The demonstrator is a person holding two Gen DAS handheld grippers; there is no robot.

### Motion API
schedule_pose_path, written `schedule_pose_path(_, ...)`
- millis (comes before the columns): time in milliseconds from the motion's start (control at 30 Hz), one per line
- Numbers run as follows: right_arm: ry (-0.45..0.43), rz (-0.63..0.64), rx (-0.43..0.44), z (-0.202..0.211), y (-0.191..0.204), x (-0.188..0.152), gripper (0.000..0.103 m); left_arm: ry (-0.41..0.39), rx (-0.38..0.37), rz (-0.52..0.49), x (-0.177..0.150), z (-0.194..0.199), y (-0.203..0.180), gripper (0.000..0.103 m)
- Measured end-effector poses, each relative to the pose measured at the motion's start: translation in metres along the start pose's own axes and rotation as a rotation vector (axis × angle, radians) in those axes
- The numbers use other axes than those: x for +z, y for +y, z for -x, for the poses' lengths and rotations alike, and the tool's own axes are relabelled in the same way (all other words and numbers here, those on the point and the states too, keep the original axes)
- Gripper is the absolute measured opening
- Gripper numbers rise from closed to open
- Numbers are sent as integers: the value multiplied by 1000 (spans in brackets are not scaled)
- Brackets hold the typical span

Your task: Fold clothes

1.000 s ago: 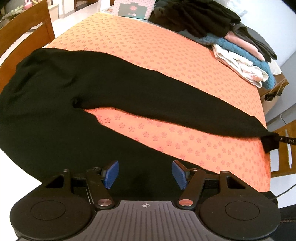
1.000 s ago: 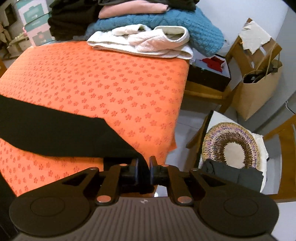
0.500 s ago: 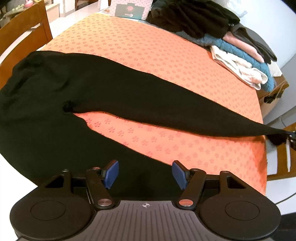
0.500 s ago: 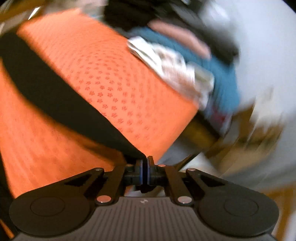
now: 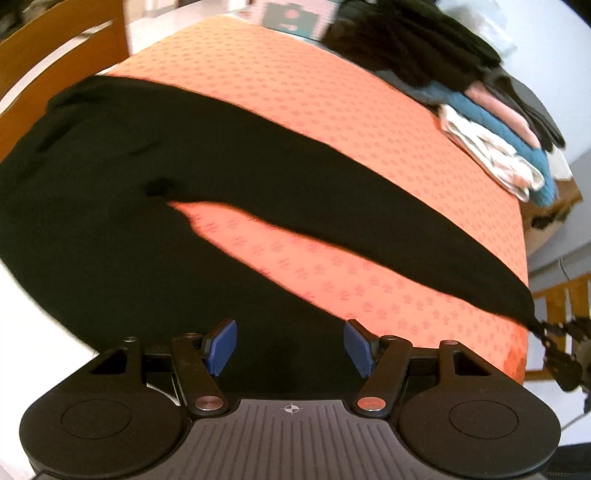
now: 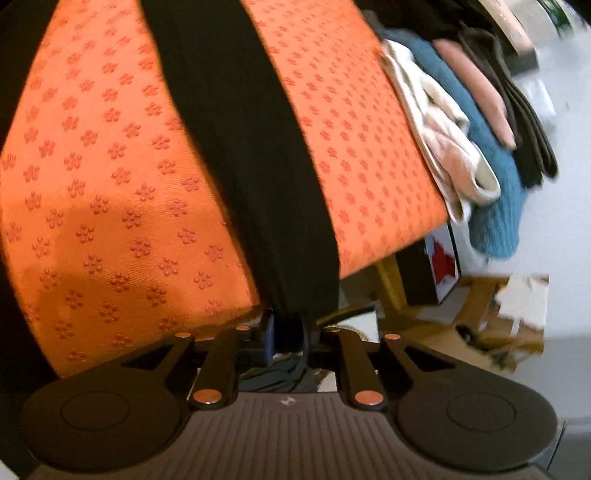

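Black trousers (image 5: 155, 155) lie spread on the orange patterned table cover (image 5: 295, 92), waist at the left, two legs running right. My left gripper (image 5: 290, 343) is open, its blue pads above the near leg. My right gripper (image 6: 288, 332) is shut on the cuff of the far leg (image 6: 258, 166) and holds it stretched past the table's right edge; it also shows at the far right of the left wrist view (image 5: 554, 336).
A stack of folded clothes (image 5: 509, 122), white, blue, pink and dark, sits at the table's far right corner (image 6: 461, 122). A dark heap (image 5: 406, 40) and a box (image 5: 291, 16) lie at the back. Wooden chairs stand at the left (image 5: 55, 48) and right (image 5: 561, 295).
My right gripper has pulled the far leg's cuff out past the table edge and swung round, so the leg is drawn straighter. The left gripper has stayed open over the near leg.
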State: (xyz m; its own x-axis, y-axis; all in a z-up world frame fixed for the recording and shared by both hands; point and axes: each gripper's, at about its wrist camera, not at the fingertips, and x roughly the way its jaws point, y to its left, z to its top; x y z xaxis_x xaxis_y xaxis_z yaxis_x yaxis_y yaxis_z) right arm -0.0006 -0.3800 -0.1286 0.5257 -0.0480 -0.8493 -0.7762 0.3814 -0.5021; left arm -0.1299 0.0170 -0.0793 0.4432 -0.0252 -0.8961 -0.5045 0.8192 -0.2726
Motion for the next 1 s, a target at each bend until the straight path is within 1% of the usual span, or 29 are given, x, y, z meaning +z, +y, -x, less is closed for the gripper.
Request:
schedule_pose_path(67, 4, -63, 15, 7, -6, 0, 27, -9, 10, 44, -2, 4, 13, 67)
schedule_pose_path(167, -13, -197, 73, 25, -16, 4, 28, -22, 26, 110, -4, 10, 33, 67)
schedule_pose_path(233, -33, -288, 117, 40, -20, 5, 30, -43, 39, 166, -2, 15, 55, 67)
schedule_pose_path(333, -64, -426, 196, 54, -26, 18, 31, -74, 59, 249, 1, 22, 88, 67)
schedule_pose_path(400, -79, -490, 244, 61, -25, 27, 32, -95, 72, 305, 3, 26, 110, 67)
schedule_pose_path(500, -87, -566, 303, 65, -21, 43, 33, -126, 91, 388, 6, 33, 144, 67)
schedule_pose_path(567, -83, -578, 315, 68, -13, 55, 35, -147, 94, 442, 11, 34, 171, 67)
schedule_pose_path(633, -73, -576, 309, 70, -3, 68, 37, -168, 97, 494, 16, 35, 198, 67)
schedule_pose_path(833, -45, -587, 311, 77, 23, 114, 37, -165, 125, 502, 35, 28, 256, 67)
schedule_pose_path(1000, -27, -618, 327, 81, 43, 155, 38, -163, 92, 403, 76, 23, 277, 67)
